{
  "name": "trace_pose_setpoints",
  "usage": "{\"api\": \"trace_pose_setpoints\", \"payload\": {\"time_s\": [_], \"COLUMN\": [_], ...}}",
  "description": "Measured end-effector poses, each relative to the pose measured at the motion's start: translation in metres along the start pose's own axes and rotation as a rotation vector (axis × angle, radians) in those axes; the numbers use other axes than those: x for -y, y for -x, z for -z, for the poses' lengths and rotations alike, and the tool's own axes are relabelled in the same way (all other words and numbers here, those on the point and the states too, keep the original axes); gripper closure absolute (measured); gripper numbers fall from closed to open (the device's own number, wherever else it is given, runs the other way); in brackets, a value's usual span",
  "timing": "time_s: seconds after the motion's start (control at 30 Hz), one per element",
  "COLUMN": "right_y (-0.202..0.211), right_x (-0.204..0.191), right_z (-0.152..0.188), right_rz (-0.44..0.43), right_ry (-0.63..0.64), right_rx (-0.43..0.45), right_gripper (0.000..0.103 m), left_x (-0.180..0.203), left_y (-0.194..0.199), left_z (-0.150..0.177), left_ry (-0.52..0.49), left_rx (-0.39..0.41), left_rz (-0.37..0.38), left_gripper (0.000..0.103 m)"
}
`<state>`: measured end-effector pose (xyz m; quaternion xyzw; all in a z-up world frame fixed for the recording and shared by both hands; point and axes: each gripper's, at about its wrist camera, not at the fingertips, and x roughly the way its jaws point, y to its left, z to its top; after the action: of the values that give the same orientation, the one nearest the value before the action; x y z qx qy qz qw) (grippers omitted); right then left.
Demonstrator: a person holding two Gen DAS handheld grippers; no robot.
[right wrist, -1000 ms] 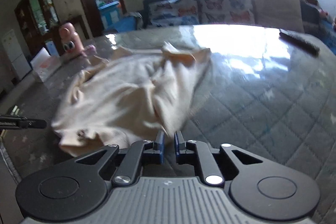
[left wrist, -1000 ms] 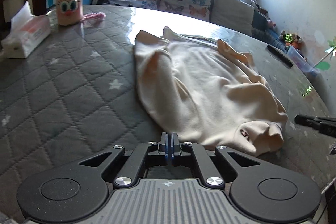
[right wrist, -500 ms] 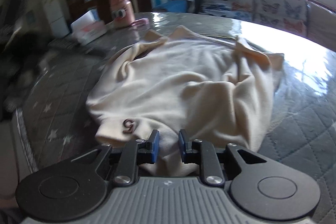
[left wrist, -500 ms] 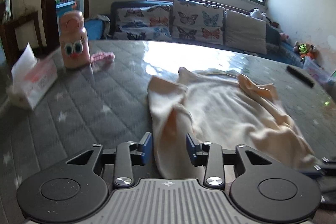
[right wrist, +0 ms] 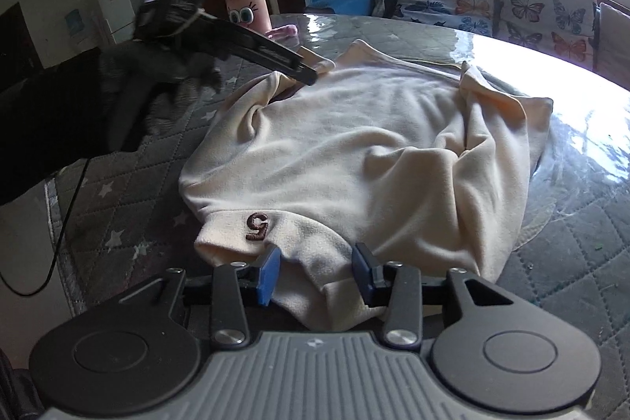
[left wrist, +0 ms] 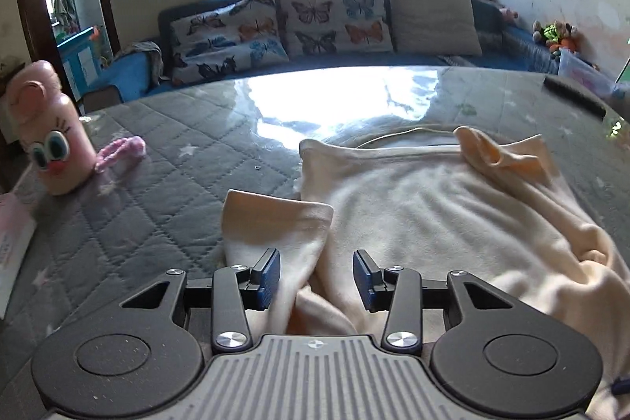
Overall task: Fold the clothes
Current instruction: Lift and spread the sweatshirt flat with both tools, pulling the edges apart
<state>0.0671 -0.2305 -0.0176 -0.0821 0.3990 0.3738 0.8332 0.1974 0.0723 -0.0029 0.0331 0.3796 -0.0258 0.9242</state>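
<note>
A cream sweatshirt (left wrist: 433,207) lies crumpled on the grey quilted table (left wrist: 165,184). My left gripper (left wrist: 316,278) is open, its jaws on either side of a folded sleeve (left wrist: 275,223) at the garment's left edge. In the right wrist view the sweatshirt (right wrist: 374,152) has a brown "G" mark (right wrist: 258,225) on its near cuff. My right gripper (right wrist: 316,276) is open with that near edge of cloth between its jaws. The left gripper (right wrist: 303,73) also shows in the right wrist view, over the garment's far left sleeve.
A pink cartoon-face bottle (left wrist: 51,136) and a pink fuzzy item (left wrist: 122,150) stand at the table's left. A tissue pack (left wrist: 12,247) lies at the left edge. A dark remote (left wrist: 575,97) lies far right. A sofa with butterfly cushions (left wrist: 330,14) is behind.
Both grippers have opened wider. The left one moved in over the left sleeve. The right one swung to the near cuff and closed in on it.
</note>
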Motion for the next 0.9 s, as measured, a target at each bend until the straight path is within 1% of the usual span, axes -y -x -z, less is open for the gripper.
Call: {"api": "trace_pose_setpoints", "payload": {"time_s": [0.07, 0.13, 0.17, 0.2, 0.27, 0.43, 0.63, 0.77, 0.9], "right_y": [-0.001, -0.002, -0.003, -0.003, -0.003, -0.004, -0.004, 0.0, 0.007], "right_x": [0.0, 0.001, 0.001, 0.001, 0.001, 0.0, -0.003, -0.006, -0.008], "right_z": [-0.001, -0.001, -0.001, -0.001, -0.002, -0.002, -0.002, -0.003, -0.006], "right_rz": [-0.003, -0.007, -0.008, -0.008, -0.007, -0.002, 0.012, 0.017, 0.016], "right_ry": [0.002, 0.001, 0.001, 0.001, -0.001, 0.003, 0.013, 0.022, 0.035], "right_rx": [-0.003, -0.005, -0.005, -0.005, -0.004, -0.004, -0.005, 0.001, 0.014], "right_gripper": [0.061, 0.06, 0.059, 0.059, 0.059, 0.059, 0.059, 0.059, 0.058], "left_x": [-0.002, -0.003, -0.007, -0.011, -0.019, -0.043, -0.091, -0.119, -0.137], "left_y": [-0.007, -0.013, -0.01, -0.007, 0.001, 0.022, 0.066, 0.086, 0.09], "left_z": [-0.001, -0.002, -0.002, -0.001, 0.0, 0.004, 0.018, 0.039, 0.066], "left_ry": [-0.004, -0.007, 0.002, 0.013, 0.035, 0.099, 0.209, 0.263, 0.292], "left_rx": [-0.004, -0.001, 0.007, 0.017, 0.035, 0.085, 0.14, 0.142, 0.093], "left_rz": [0.002, -0.006, -0.012, -0.018, -0.032, -0.07, -0.164, -0.221, -0.259], "left_gripper": [0.062, 0.073, 0.084, 0.092, 0.098, 0.1, 0.101, 0.101, 0.101]}}
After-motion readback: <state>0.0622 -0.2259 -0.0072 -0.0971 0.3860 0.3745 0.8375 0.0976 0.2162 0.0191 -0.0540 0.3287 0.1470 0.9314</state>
